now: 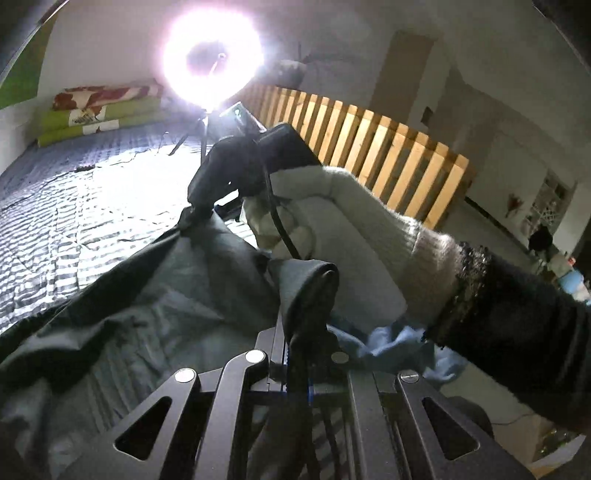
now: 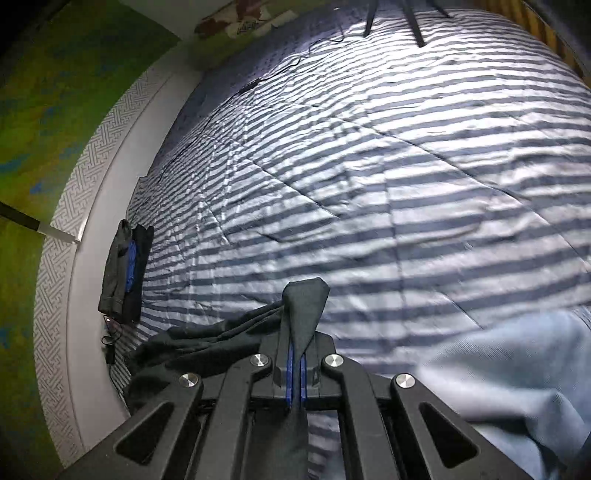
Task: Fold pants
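1. At the far left, seen from my right claw's camera, a white patterned bed frame (image 2: 64, 221) curves along the green wall (image 2: 55, 110); this is the hard edge of the striped bed cover (image 2: 369, 166).
2. Just inside that frame lies a small dark folded bundle (image 2: 123, 273) with a blue strip in it, and a thin cable (image 2: 236, 92) runs from there up along the cover's left side.
3. Right of the bundle, the striped bed cover spreads wide and bare toward its far end, where tripod legs (image 2: 415, 22) stand.
4. My right claw (image 2: 295, 369) is clamped tight on a fold of the dark pants (image 2: 304, 299); a peak of cloth sticks up past the fingertips, and the rest trails off left and down onto the cover, short of the frame.
5. Right of that claw, a light blue garment (image 2: 498, 376) lies bunched on the near right part of the cover.
6. From my left claw's camera, the dark pants (image 1: 147, 295) hang in a broad sheet over the near left of the cover (image 1: 74, 184).
7. My left claw (image 1: 314, 295) is pinched shut on a fold of them, cloth wrapped over the tips.
8. Beyond it, my other hand (image 1: 280, 225) in a pale fuzzy sleeve (image 1: 388, 221) holds the second tool (image 1: 240, 166).
9. A glaring ring lamp (image 1: 214, 62) stands at the cover's far end; a wooden slat rail (image 1: 369, 147) bounds its right side.
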